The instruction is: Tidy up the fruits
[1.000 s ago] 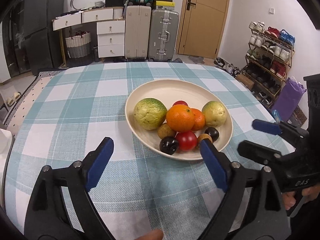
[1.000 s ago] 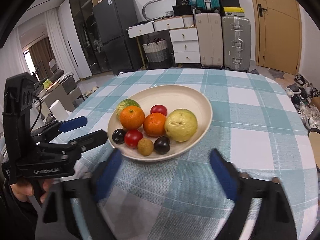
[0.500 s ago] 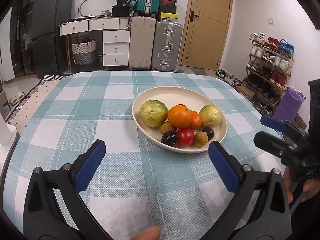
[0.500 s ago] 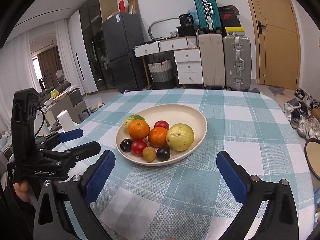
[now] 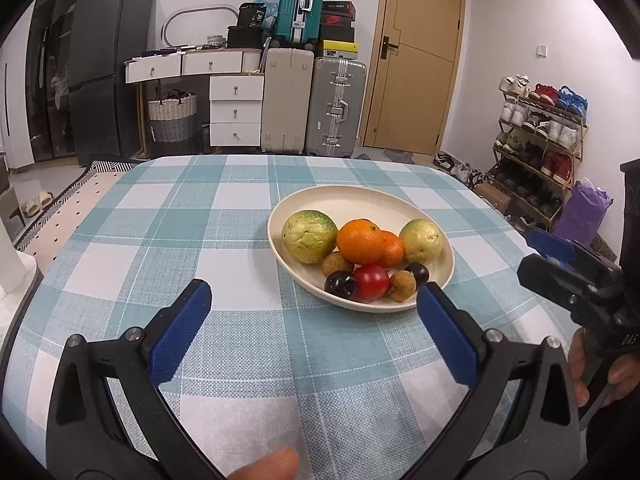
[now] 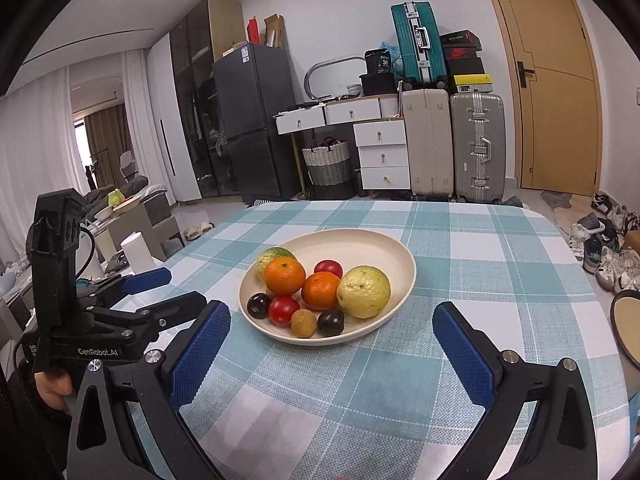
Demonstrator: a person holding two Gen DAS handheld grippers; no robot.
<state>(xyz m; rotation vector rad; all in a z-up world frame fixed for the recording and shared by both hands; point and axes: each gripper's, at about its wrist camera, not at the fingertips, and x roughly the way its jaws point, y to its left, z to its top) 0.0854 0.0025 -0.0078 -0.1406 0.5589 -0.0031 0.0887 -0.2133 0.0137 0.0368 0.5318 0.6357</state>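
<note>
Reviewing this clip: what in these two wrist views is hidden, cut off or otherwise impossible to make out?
- Second red fruit: clear in the right wrist view; hidden behind the oranges in the left wrist view.
- Round tan object: cut off by the right wrist view's right edge; identity unclear.
- Bowl floor under the fruit: covered in both views.
- Left gripper: its handle lies below the left wrist view's frame.

Table (image 5: 168, 240) under teal-and-white checked cloth (image 5: 280, 360), one cream oval bowl (image 5: 360, 200) of fruit (image 5: 360, 242) resting directly on it, toward the right edge, well short of the far edge
</note>
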